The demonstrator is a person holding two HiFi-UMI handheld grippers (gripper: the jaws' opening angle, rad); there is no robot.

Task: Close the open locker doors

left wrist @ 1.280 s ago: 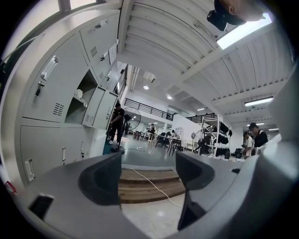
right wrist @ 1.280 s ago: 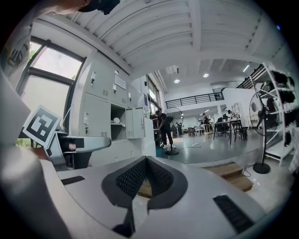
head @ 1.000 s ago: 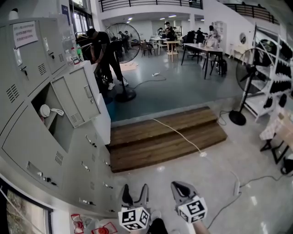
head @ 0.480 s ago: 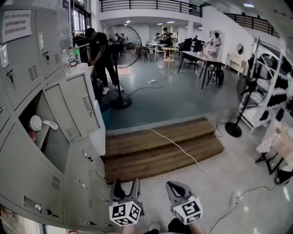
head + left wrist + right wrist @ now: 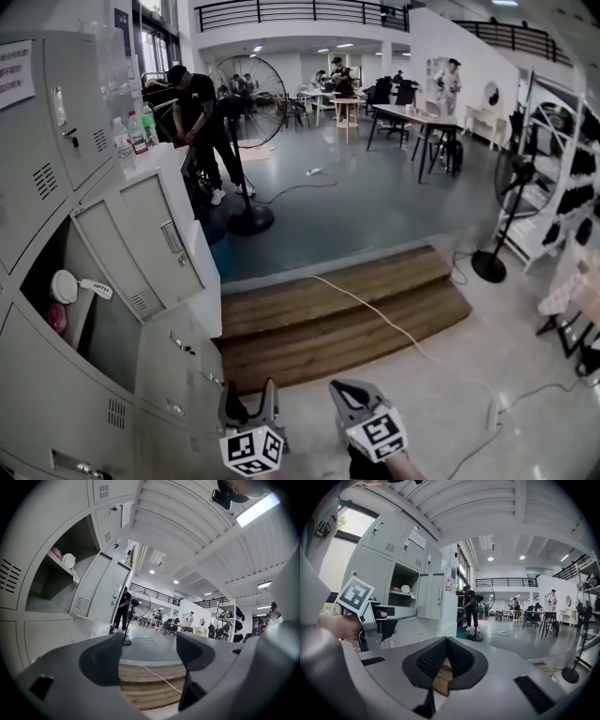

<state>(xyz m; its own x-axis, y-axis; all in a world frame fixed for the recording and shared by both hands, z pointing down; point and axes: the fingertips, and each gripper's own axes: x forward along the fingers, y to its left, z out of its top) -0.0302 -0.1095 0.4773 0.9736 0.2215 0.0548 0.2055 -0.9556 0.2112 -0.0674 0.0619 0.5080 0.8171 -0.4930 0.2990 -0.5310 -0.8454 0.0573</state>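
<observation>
Left fingers (image 5: 101, 660) apart (right fingers (image 5: 432, 660) together)

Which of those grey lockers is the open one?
The middle-row locker whose door hangs outward, showing a white round thing inside; the other lockers in view are shut.

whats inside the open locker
In the open locker a white round item with a handle sits on the shelf, a pink thing beside it. The locker front hides the deeper corners.

Notice (image 5: 14, 75) on lockers (image 5: 52, 403) half beyond left edge, print illegible.
</observation>
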